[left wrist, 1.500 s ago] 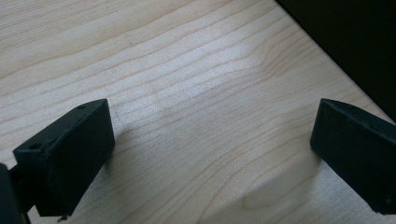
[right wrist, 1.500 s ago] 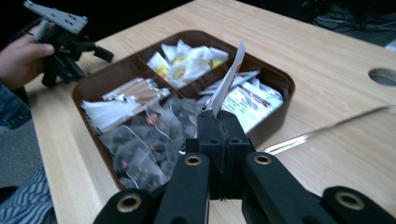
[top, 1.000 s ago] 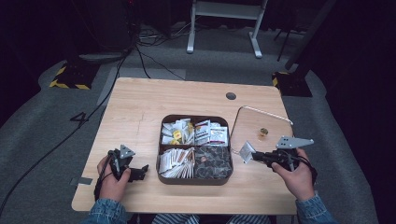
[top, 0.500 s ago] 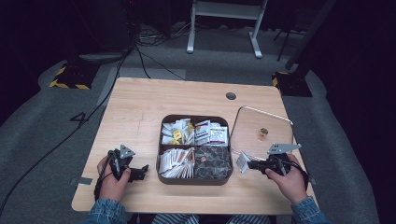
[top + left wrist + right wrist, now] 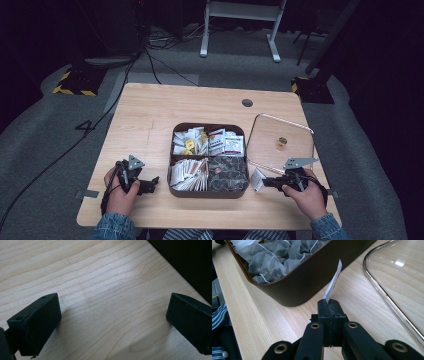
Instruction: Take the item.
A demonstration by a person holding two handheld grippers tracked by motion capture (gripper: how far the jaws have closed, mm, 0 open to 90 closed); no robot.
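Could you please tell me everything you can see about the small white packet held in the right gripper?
The white packet is a thin, flat sachet, paper by the look of it. It is seen edge-on in the right gripper view, rising tilted from the shut jaws of the right gripper, which clamp its lower edge. It sits above the wooden table, just outside the brown tray, beside the tea-bag compartment. Any print cannot be read.

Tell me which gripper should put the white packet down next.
Right. The right gripper is already shut on the white packet, low over the table beside the brown box. The left gripper sits open and empty, on the box's far side.
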